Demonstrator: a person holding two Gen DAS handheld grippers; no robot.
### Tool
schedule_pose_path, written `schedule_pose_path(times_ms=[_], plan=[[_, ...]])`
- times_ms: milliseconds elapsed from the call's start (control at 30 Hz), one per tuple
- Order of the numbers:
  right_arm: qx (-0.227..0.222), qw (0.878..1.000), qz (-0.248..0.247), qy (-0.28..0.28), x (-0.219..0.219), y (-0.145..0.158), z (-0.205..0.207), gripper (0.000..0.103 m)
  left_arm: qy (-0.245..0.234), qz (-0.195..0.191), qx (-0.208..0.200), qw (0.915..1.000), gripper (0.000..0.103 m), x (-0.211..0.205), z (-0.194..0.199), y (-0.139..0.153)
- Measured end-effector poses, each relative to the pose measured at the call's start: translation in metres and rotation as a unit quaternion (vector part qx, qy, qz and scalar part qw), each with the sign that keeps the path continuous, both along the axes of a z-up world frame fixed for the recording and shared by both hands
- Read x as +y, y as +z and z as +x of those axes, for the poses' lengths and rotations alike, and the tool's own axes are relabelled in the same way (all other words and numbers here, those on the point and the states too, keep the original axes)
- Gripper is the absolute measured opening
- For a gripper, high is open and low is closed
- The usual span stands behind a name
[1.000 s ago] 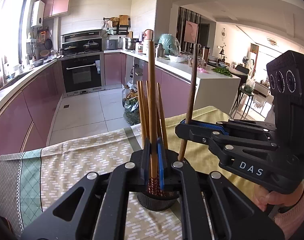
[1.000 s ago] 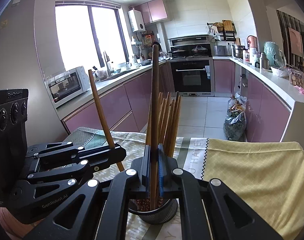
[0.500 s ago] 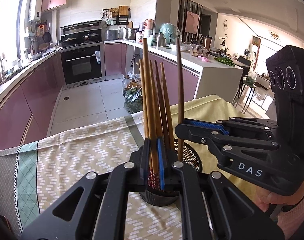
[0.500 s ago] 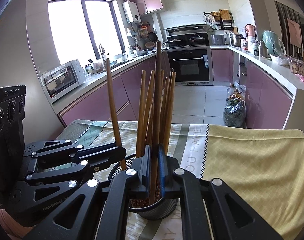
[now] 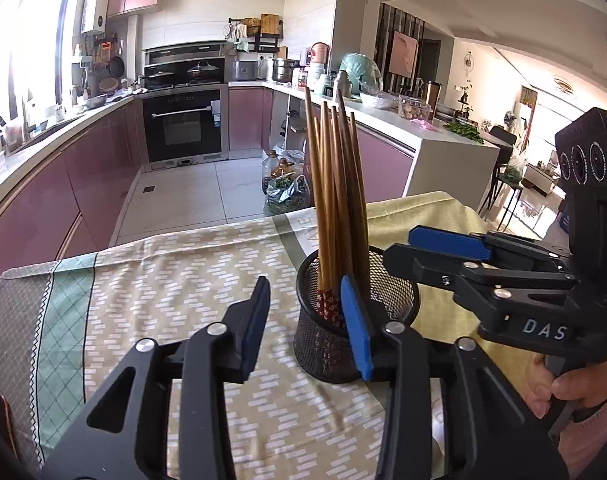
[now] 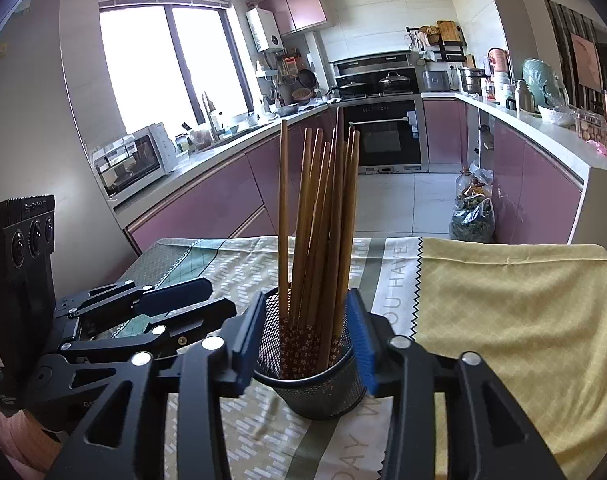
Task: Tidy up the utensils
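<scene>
Your left gripper (image 5: 305, 320) is level and low over the counter, pointing forward, its blue-padded jaws spread wide and holding nothing; its right pad sits against the near side of the black wire-mesh cup (image 5: 355, 320), the left pad well clear of it. Your right gripper (image 6: 303, 336) is also level, jaws wide apart and straddling the mesh cup (image 6: 315, 372), gripping nothing; whether the pads touch the mesh you cannot tell. The bundle of brown wooden chopsticks (image 6: 319, 220) stands nearly upright inside the cup, patterned ends down, fanned slightly at the tops. The cup stands on the patterned green-and-beige tablecloth (image 5: 175, 280) covering the counter.
</scene>
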State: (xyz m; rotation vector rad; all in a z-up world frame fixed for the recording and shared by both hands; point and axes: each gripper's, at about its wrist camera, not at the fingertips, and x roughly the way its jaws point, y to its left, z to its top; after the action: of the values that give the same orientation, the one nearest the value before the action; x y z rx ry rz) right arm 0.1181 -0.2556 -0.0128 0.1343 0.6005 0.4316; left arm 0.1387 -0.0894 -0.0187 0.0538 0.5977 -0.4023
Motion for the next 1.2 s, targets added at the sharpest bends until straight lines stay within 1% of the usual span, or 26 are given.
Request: schedule_pose_path(times_ms=[33,100,133,167,200,233,267,300,367,433,500,633,733,833,900,1000,1200], plan=[[-0.007,1.0,0.0,-0.002,0.0,0.001,-0.005,0.05,0.007,0.002,-0.005,1.0,0.045,0.004,-0.003,0.001],[-0.019,1.0,0.002,-0.005,0.0,0.003,-0.014,0.059,0.021,0.001,-0.014,0.9997,0.054,0.012,-0.011,0.002],[-0.024,1.0,0.002,-0.006,0.001,0.003,-0.018,0.06,0.028,0.0,-0.019,0.9994,0.063,0.017,-0.015,0.003],[-0.031,1.0,-0.001,-0.007,0.002,0.004,-0.022,0.066,0.036,0.001,-0.024,0.9991,0.072,0.021,-0.019,0.004],[-0.038,0.999,-0.004,-0.01,0.003,0.004,-0.026,0.074,0.045,0.004,-0.029,0.9986,0.078,0.025,-0.023,0.003],[-0.046,0.999,-0.009,-0.013,0.004,0.004,-0.031,0.078,0.057,0.009,-0.033,0.9978,0.088,0.028,-0.028,0.003],[-0.052,0.998,-0.011,-0.016,0.004,0.003,-0.034,0.081,0.068,0.015,-0.039,0.9968,0.09,0.031,-0.032,0.002],[-0.056,0.998,-0.015,-0.017,0.005,0.002,-0.037,0.083,0.077,0.02,-0.042,0.996,0.091,0.035,-0.037,0.002],[-0.058,0.998,-0.019,-0.019,0.006,-0.001,-0.04,0.085,0.093,0.022,-0.045,0.9944,0.096,0.045,-0.044,0.001],[-0.059,0.998,-0.018,-0.021,0.007,-0.004,-0.044,0.089,0.108,0.02,-0.052,0.9926,0.097,0.055,-0.052,0.002],[-0.068,0.997,-0.019,-0.021,0.01,-0.006,-0.049,0.096,0.118,0.015,-0.057,0.9912,0.097,0.066,-0.059,0.003],[-0.088,0.995,-0.032,-0.022,0.022,-0.011,-0.065,0.096,0.136,0.007,-0.071,0.9882,0.097,0.083,-0.075,0.005],[-0.095,0.995,-0.03,-0.023,0.028,-0.012,-0.073,0.096,0.143,0.006,-0.082,0.9863,0.097,0.089,-0.086,0.008],[-0.104,0.994,-0.032,-0.026,0.032,-0.012,-0.08,0.096,0.151,0.006,-0.101,0.9832,0.097,0.095,-0.099,0.012],[-0.108,0.993,-0.035,-0.031,0.034,-0.013,-0.084,0.096,0.158,-0.002,-0.114,0.9809,0.097,0.098,-0.107,0.015],[-0.115,0.992,-0.027,-0.037,0.035,-0.013,-0.09,0.096,0.168,-0.009,-0.131,0.977,0.097,0.105,-0.119,0.017],[-0.132,0.989,-0.034,-0.051,0.038,-0.013,-0.102,0.096,0.174,-0.004,-0.152,0.9729,0.097,0.108,-0.134,0.018]])
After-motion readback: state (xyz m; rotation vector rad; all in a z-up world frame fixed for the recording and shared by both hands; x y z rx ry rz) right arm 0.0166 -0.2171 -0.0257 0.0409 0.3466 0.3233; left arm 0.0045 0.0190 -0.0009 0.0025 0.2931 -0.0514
